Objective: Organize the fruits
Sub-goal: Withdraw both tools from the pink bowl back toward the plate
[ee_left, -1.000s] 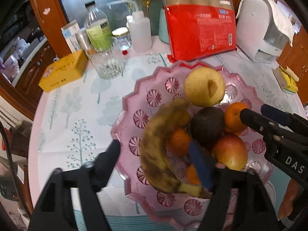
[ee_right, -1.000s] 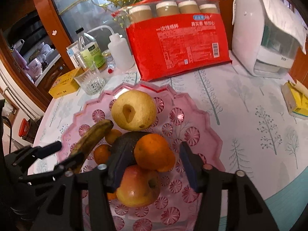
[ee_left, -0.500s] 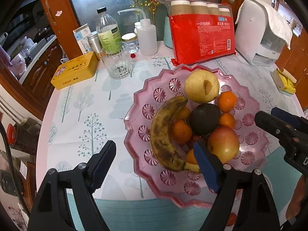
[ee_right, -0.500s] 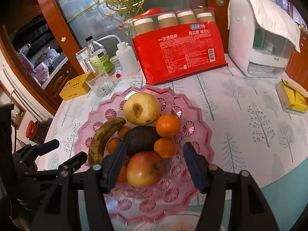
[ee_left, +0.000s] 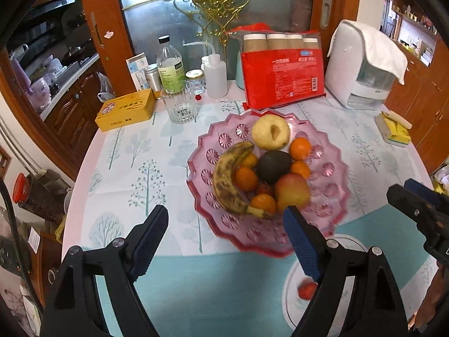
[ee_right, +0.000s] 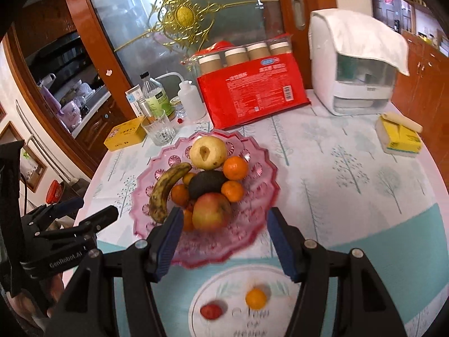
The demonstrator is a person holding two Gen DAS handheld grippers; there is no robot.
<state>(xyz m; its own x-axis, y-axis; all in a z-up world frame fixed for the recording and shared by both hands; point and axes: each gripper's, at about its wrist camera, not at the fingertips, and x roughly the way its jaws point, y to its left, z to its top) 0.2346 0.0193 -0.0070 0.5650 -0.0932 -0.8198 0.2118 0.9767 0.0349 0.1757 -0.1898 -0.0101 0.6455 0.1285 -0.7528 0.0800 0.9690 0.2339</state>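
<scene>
A pink glass bowl [ee_left: 331,165] [ee_right: 261,174] holds a pear [ee_left: 270,135], a spotted banana [ee_left: 227,179], a dark avocado [ee_left: 273,166], an apple [ee_right: 212,210] and several oranges [ee_right: 235,167]. Nearer me, a white plate [ee_right: 283,280] carries a small orange [ee_right: 255,298] and a small red fruit [ee_right: 210,311]. My left gripper [ee_left: 224,221] [ee_right: 94,209] hangs above the bowl's near left rim, its jaws opening with nothing between them. My right gripper [ee_right: 224,219] [ee_left: 407,193] is open and empty, above the bowl's near edge.
Behind the bowl stand a red pack of paper cups [ee_left: 283,75], a white appliance under a cloth [ee_left: 362,70], a glass [ee_left: 181,104], bottles [ee_left: 169,67] and a yellow tin [ee_left: 126,109]. A yellow pack [ee_right: 398,136] lies far right. The table edge curves down on the left.
Both grippers have drawn back and risen from the bowl. The left jaws stand wider. The white plate with two small fruits has come into view.
</scene>
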